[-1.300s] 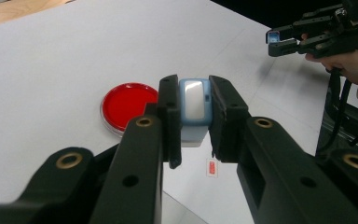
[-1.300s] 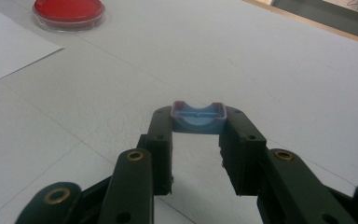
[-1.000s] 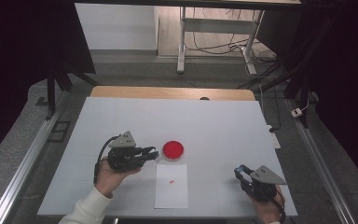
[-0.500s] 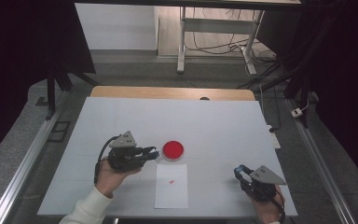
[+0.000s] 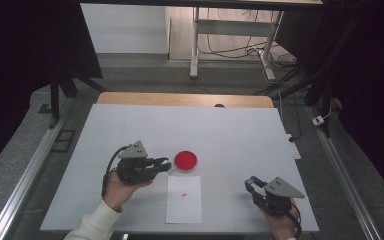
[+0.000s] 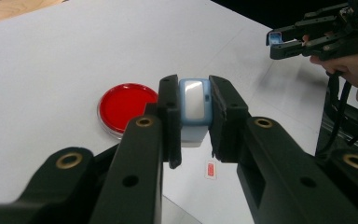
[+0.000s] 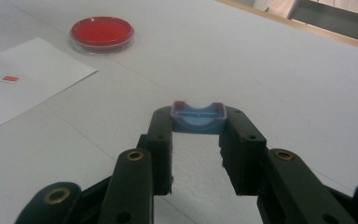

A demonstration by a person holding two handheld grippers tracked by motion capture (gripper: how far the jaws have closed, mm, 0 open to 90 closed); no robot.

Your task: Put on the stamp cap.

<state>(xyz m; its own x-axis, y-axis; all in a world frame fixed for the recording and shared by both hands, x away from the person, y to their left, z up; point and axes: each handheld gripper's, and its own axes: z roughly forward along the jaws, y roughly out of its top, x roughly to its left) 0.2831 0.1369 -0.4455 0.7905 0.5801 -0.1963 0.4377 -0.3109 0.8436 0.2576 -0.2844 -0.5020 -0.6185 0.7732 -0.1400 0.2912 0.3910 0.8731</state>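
Change since earlier frame: between the earlier high views and now I see almost no shift; my left tool sits a touch nearer the dish, my right tool is where it was.

Left tool (image 5: pixel 164 165): held low over the tabletop (image 5: pixel 230 130) at the left, jaws pointing right toward the dish; in the left gripper view its jaws are clamped on a small blue stamp (image 6: pixel 194 105) with a pale shiny face.

Red dish (image 5: pixel 185 160): a shallow round dish with a clear rim and red filling, resting just beside the left tool's tips, above the top edge of the paper.

White paper sheet (image 5: pixel 184 205): lies flat at the front middle of the tabletop, bearing one small red mark (image 5: pixel 183 194); that mark also shows in the left gripper view below the stamp.

Right tool (image 5: pixel 250 184): at the front right, well apart from dish and paper; in the right gripper view its jaws are closed on a blue cap (image 7: pixel 198 117), an open hollow piece with a dark red rim.

Step in hand, as I judge it: carrying the stamp to the red dish.

How to do it well: I would keep the stamp face level, lower it squarely onto the red surface, press lightly, and lift straight up so the dish does not slide.
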